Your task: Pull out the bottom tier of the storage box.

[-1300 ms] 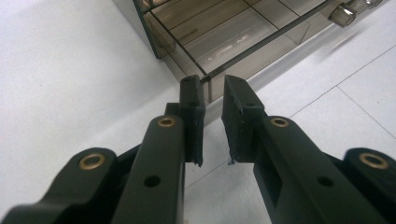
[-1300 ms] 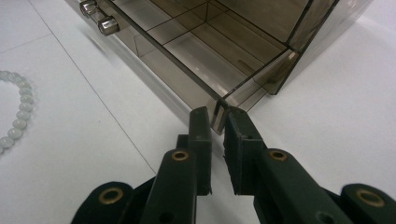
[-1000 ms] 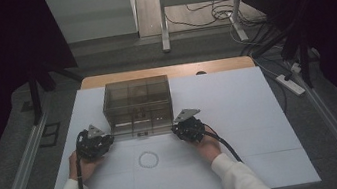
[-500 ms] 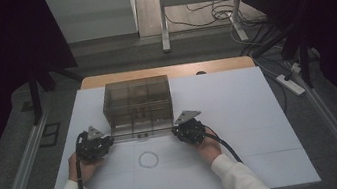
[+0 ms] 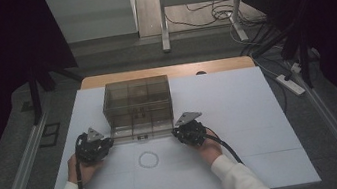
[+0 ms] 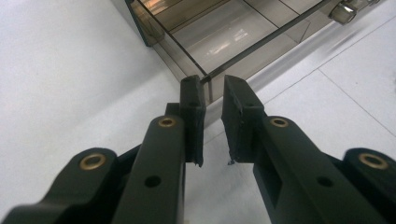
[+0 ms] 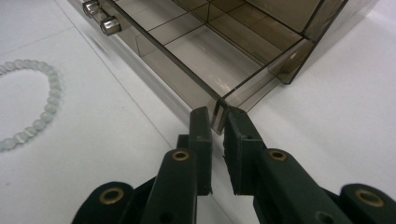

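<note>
A person works a smoky see-through plastic drawer box (image 5: 138,106) on a white table (image 5: 262,126), w/ a black two-jaw gripper in each hand. The box's low drawer (image 5: 142,128) stands pulled out toward the person, its small round metal knobs (image 7: 100,17) on the front wall. The left gripper (image 6: 212,100) sits at the drawer's front-left corner, jaws nearly together w/ the thin corner wall between them; whether the pads truly bite the wall can't be told from the left gripper view. The right gripper (image 7: 218,116) is clamped on the drawer's front-right corner, pads pinching the clear wall edge. A pale round bead bracelet (image 5: 148,159) lies flat on the table just in front of the drawer, between the two hands, not touched.

Risks, as judged: the two grips are on thin, slick plastic at the very tips of the jaws, so either may slide off if the drawer is pulled or pushed hard. If one side slips or leads, the drawer could skew and jam in the box. The light box itself may slide across the table instead of the drawer moving. A drawer drawn further out could also ride over the bracelet or nudge it away.
</note>
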Demonstrator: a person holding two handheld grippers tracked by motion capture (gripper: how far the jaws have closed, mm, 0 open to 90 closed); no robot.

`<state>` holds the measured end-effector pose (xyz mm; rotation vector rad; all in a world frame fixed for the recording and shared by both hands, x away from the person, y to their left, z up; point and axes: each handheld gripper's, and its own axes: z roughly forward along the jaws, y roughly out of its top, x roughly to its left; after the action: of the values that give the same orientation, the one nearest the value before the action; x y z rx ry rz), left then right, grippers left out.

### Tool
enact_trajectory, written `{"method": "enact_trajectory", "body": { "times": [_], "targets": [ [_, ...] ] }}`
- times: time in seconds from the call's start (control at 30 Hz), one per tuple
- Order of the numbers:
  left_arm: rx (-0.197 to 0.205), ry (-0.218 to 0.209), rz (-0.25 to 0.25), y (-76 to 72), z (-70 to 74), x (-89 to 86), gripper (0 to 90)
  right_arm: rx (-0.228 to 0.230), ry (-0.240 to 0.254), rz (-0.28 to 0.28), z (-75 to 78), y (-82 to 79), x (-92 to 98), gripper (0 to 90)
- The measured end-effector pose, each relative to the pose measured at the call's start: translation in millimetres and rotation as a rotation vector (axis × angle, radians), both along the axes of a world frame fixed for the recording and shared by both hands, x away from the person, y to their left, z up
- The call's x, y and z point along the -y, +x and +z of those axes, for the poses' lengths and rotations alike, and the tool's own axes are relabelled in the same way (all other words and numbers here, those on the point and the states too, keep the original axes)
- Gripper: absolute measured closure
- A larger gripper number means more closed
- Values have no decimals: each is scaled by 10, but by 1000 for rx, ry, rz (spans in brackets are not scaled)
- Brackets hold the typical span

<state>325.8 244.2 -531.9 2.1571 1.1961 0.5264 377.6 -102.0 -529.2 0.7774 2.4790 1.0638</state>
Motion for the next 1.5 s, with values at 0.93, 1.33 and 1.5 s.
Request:
{"method": "enact_trajectory", "body": {
  "times": [0.93,1.33,1.5],
  "targets": [
    [-3,-2,1,-80,16,17,773,-10,12,6,14,-76,27,810],
    [-12,2,-7,-132,-8,18,777,-11,-5,14,-3,-111,29,809],
    [-8,-3,1,-119,-21,11,776,-10,0,14,-13,-121,20,811]
  ]
}}
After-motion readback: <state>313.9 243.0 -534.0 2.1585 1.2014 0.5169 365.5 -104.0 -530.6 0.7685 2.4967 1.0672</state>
